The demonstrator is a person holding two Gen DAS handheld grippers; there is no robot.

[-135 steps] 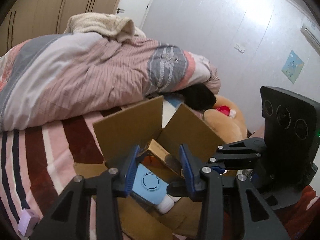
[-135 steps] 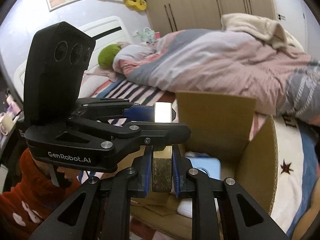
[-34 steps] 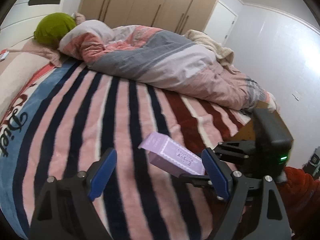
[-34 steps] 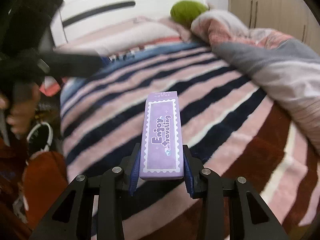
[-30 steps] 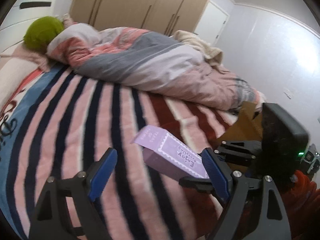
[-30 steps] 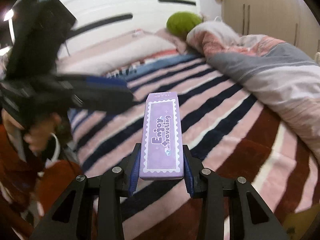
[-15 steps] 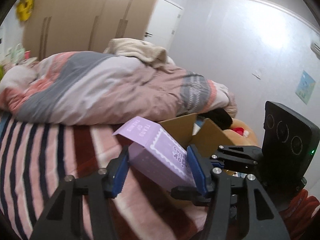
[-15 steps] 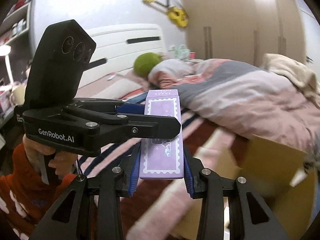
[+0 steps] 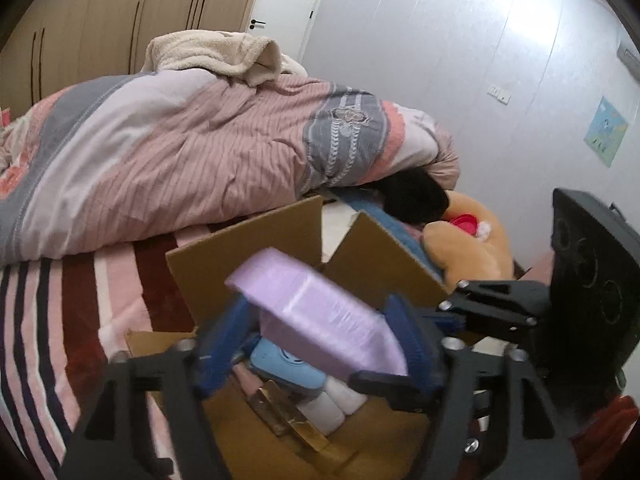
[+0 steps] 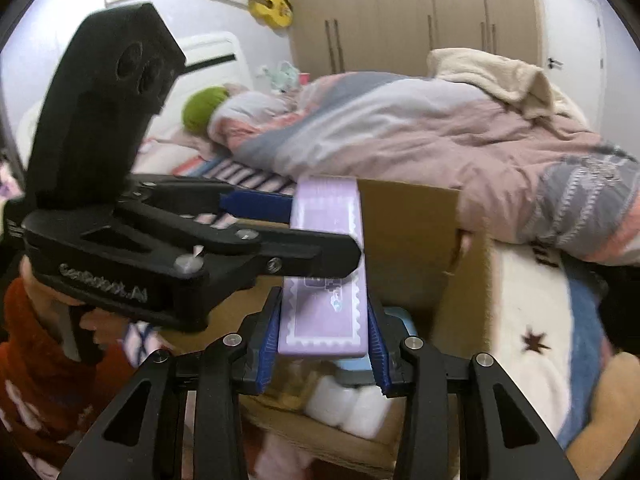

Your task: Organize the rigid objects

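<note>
1. Holding the purple box over the open cardboard box on the bed; my right gripper has its blue pads along the box's two long sides, near end.
2. Right jaws have just been opening a little. The pads look to be at or just off the carton's edges; the blur stops me saying whether they press, so I cannot tell if the grip is firm.
3. My left gripper comes in from the side, its jaws straddling the far half of the purple box. They have just been opening, with the box between them. In the left wrist view its blue pads stand clear of the carton on both sides, so it is open around it, not clamped.
4. The purple box is tilted, far end higher, above the carton's opening, not resting on anything inside.
5. Inside the cardboard box: a light blue item, a white piece beside it, and a gold box lying at an angle.
6. Flaps of the cardboard box stand up toward the pink-and-grey duvet heaped behind it.
7. A tan plush toy lies just beyond the right flap.
8. A red sleeve shows behind the left gripper's handle in the right wrist view.
</note>
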